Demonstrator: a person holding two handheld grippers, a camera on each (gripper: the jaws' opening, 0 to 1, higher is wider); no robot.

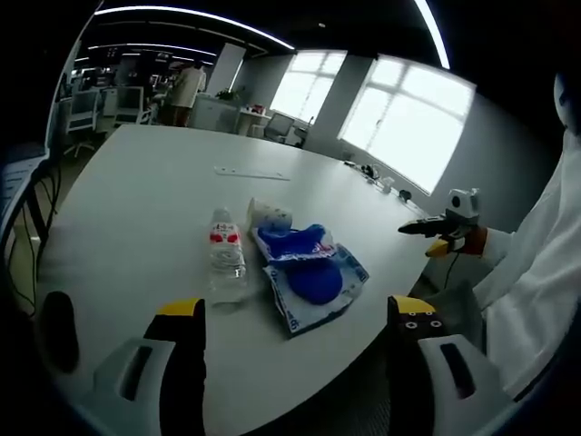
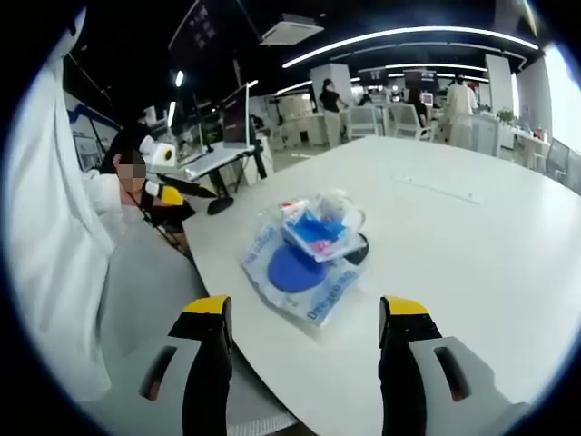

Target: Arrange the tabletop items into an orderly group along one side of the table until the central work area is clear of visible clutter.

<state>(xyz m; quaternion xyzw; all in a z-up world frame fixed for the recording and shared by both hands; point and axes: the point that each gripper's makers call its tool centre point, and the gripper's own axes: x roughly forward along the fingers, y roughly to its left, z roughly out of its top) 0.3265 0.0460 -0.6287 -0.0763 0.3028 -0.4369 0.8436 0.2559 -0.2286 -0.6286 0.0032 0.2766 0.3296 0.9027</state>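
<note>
In the left gripper view, the white table (image 1: 136, 200) runs wide and bare from its far edge down to the near rim, so open surface lies on the left and far sides of the clutter. A flat pale strip (image 1: 251, 173) lies alone toward the far edge. The left gripper (image 1: 295, 318) hovers at the near edge, jaws spread wide with nothing between them. A clear water bottle (image 1: 225, 255) with a red label lies on its side, its long axis running from far to near. Touching it on the right is a blue-and-white plastic bag (image 1: 313, 283) with a blue rounded item inside, close to the near-right edge. The right gripper (image 1: 427, 227) hangs beyond that edge; its jaws look nearly together, though I cannot tell for sure.

In the right gripper view, the right gripper (image 2: 304, 318) has its jaws spread and empty, and the bag (image 2: 304, 272) sits by the table's edge (image 2: 218, 263).
</note>
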